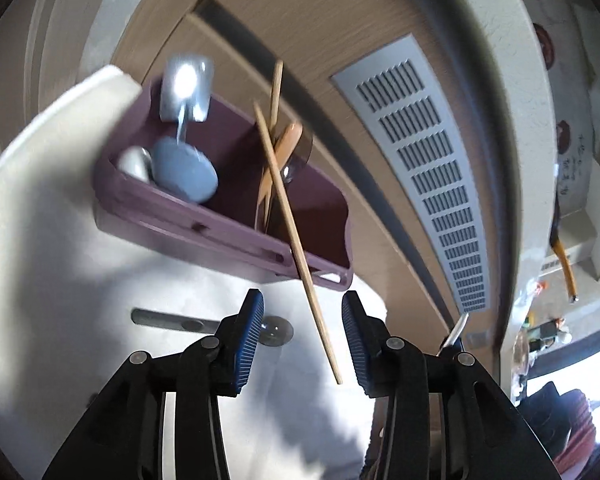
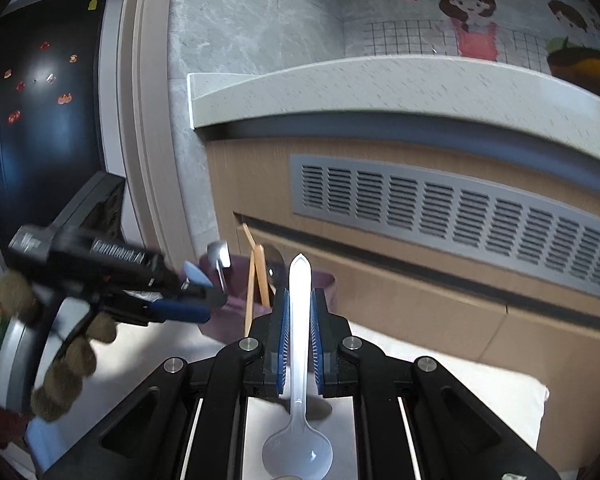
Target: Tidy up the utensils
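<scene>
A purple utensil holder (image 1: 228, 232) stands on the white table (image 1: 52, 280). It holds a metal spoon (image 1: 134, 164), a blue-grey spoon (image 1: 184, 176), a shiny metal utensil (image 1: 186, 88) and wooden chopsticks (image 1: 274, 92). One chopstick (image 1: 296, 248) leans out over the holder's rim and passes between the fingers of my left gripper (image 1: 303, 340). That gripper is open and its pads are clear of the stick. My right gripper (image 2: 300, 296) is shut on the handle of a translucent white plastic spoon (image 2: 298, 452), bowl towards the camera, just short of the holder (image 2: 326, 284). A gloved hand (image 2: 68, 368) carries the left gripper (image 2: 212, 304).
A grey utensil handle (image 1: 168, 322) lies on the table near the left fingers. Behind the holder is a wooden cabinet front with a grey vent grille (image 2: 460, 216) under a pale countertop (image 2: 380, 84). A black fridge with magnets (image 2: 40, 120) stands at the left.
</scene>
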### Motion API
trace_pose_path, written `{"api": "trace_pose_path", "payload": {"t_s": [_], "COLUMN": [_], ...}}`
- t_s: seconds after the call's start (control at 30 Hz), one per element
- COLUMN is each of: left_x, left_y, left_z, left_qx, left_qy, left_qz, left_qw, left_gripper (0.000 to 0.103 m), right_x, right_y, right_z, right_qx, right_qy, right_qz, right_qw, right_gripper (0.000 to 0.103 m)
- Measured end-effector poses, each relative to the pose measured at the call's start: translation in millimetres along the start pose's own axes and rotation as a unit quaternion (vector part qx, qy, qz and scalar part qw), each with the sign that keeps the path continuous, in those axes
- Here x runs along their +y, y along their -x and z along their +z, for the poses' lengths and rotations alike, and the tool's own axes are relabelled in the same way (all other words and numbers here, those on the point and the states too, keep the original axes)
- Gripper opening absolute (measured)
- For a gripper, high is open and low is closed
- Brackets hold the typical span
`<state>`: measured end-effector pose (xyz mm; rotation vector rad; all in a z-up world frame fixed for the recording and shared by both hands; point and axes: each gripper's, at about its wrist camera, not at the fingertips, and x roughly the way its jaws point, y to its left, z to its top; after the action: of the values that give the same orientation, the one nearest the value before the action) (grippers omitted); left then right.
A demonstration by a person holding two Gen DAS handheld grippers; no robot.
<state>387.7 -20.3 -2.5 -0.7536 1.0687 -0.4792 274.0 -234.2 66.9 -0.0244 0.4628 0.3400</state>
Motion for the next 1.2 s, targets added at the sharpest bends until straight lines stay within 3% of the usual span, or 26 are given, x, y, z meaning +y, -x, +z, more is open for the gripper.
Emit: {"api": "trace_pose_path", "payload": {"t_s": [0.07,0.2,0.3,0.37,0.43,0.53,0.67,0.83,0.9,0.97,1.0,1.1,1.2], "left_x": [-4,-13,-23,-30,-33,-31,-13,16,24,27,26,11,-13], "left_y": [-8,-25,-35,-40,-38,-20,2,2,-1,-4,-7,-14,-20], "left_z": [-5,-11,-15,-19,-26,-41,-71,-107,-113,-110,-107,-101,-94], "left_qx": [0.002,0.013,0.01,0.013,0.018,0.009,0.027,0.076,0.077,0.066,0.06,0.052,0.047], "left_qy": [-0.007,-0.006,-0.033,-0.067,-0.092,-0.125,-0.15,-0.169,-0.175,-0.183,-0.187,-0.216,-0.247], "left_qz": [0.016,0.009,0.021,0.041,0.044,0.055,0.078,0.118,0.132,0.142,0.147,0.14,0.111], "left_qw": [0.9998,0.9999,0.9992,0.9968,0.9946,0.9906,0.9852,0.9755,0.9726,0.9706,0.9694,0.9648,0.9614], "left_gripper": [0.043,0.043,0.042,0.022,0.015,0.013,0.009,0.011,0.012,0.026,0.029,0.03,0.042], "right_x": [-5,-13,-15,-15,-15,-13,-11,-7,-5,-2,-1,2,-2], "right_y": [2,2,0,-2,-2,0,-2,-13,-17,-20,-20,-18,-12], "right_z": [-6,-15,-19,-21,-22,-23,-24,-28,-29,-31,-31,-34,-35], "right_qx": [0.005,0.012,0.019,0.025,0.029,0.032,0.039,0.06,0.067,0.074,0.076,0.079,0.075], "right_qy": [-0.006,-0.017,-0.024,-0.028,-0.029,-0.024,-0.022,-0.026,-0.025,-0.023,-0.023,-0.018,-0.015], "right_qz": [0.002,0.005,0.008,0.007,0.007,0.003,0.004,0.01,0.013,0.014,0.014,0.012,0.008], "right_qw": [1.0,1.0,1.0,0.999,0.999,0.999,0.999,0.998,0.997,0.997,0.997,0.997,0.997], "right_gripper": [0.01,0.01,0.01,0.01,0.01,0.01,0.01,0.01,0.01,0.01,0.01,0.01,0.01]}}
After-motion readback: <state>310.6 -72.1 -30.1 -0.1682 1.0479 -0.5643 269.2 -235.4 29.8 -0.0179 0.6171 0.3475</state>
